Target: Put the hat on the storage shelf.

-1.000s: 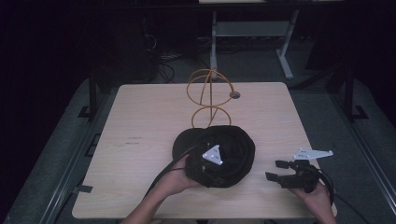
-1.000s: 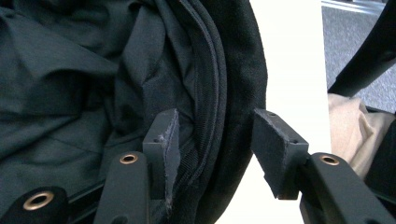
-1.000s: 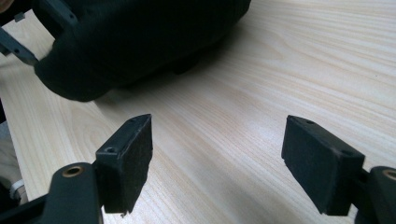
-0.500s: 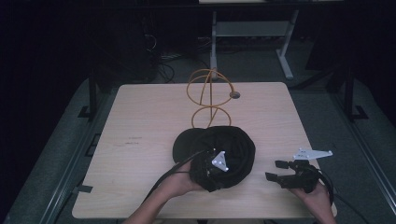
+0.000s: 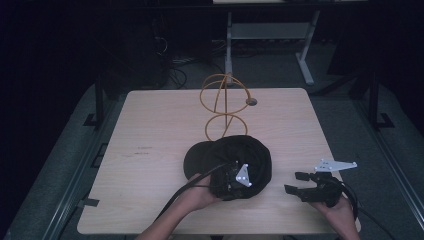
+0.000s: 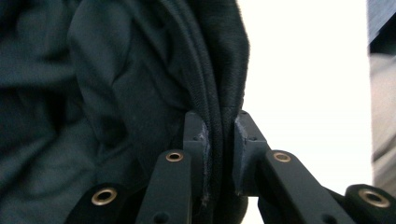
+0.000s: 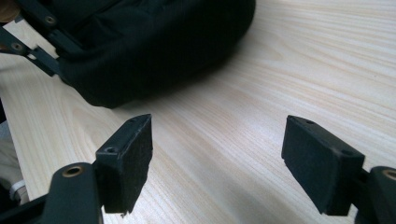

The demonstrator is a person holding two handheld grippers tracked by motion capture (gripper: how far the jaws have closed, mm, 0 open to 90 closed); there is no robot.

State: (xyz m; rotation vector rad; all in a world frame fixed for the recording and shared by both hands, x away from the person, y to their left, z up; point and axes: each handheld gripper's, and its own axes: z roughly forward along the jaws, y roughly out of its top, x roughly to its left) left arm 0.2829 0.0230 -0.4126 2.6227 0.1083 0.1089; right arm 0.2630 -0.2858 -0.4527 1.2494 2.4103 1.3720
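Note:
A black cap (image 5: 227, 160) lies on the light wooden table (image 5: 150, 125), near its front edge. My left gripper (image 5: 234, 181) rests on the cap's near side, and its jaws have just been closing. In the left gripper view the pads (image 6: 198, 140) press on the cap's folded fabric edge (image 6: 219, 84) from both sides. My right gripper (image 5: 300, 183) stands open to the right of the cap, just above the table. In the right gripper view its pads (image 7: 128, 161) are wide apart over bare wood, with the cap (image 7: 154, 42) farther off.
An orange wire stand (image 5: 223, 105) of looped rings rises just behind the cap. A small grey disc (image 5: 251, 101) lies beside it. Behind the table are a white desk frame (image 5: 305, 55) and cables on the dark floor. The table's left half is bare wood.
The left gripper has shifted a little to the right over the cap's near side. The right gripper has stayed where it was.

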